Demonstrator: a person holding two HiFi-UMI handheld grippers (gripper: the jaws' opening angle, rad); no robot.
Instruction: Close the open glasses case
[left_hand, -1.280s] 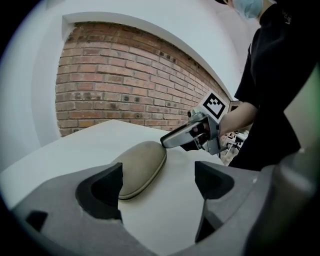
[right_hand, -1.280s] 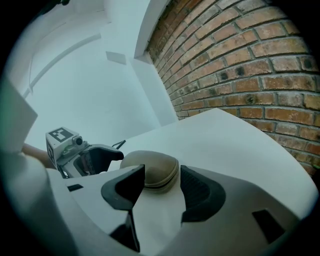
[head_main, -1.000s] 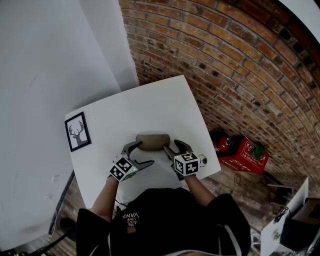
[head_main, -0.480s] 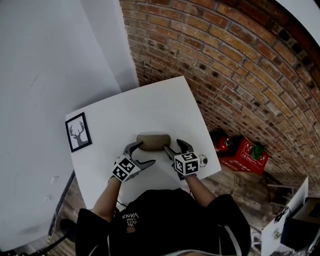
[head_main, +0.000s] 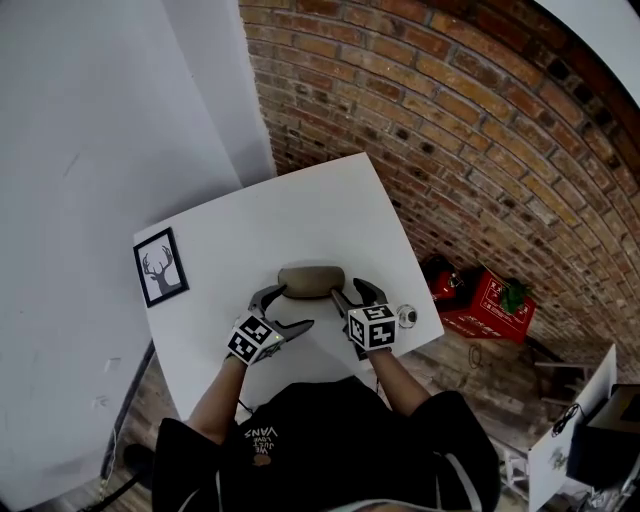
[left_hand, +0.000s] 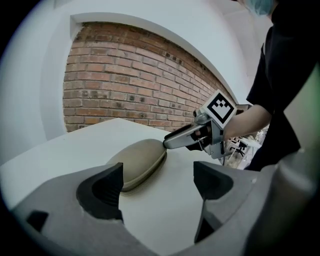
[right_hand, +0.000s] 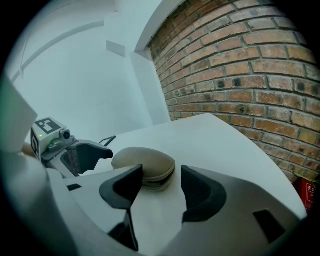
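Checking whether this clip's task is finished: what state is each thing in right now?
Glasses case: lid down, lying on the table.
Left gripper: open, empty.
Right gripper: open, jaws have just been closing slightly, nothing between them.
Picture frame: lying face up.

Table: white, near brick wall.
Framed picture: deer print, at table's left edge.
Red box: on floor.

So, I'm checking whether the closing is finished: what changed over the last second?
Little: the jaws of the right gripper have just been closing slightly, still apart with nothing between them. The glasses case, lid down, stayed put on the table, and the left gripper stayed open beside it.
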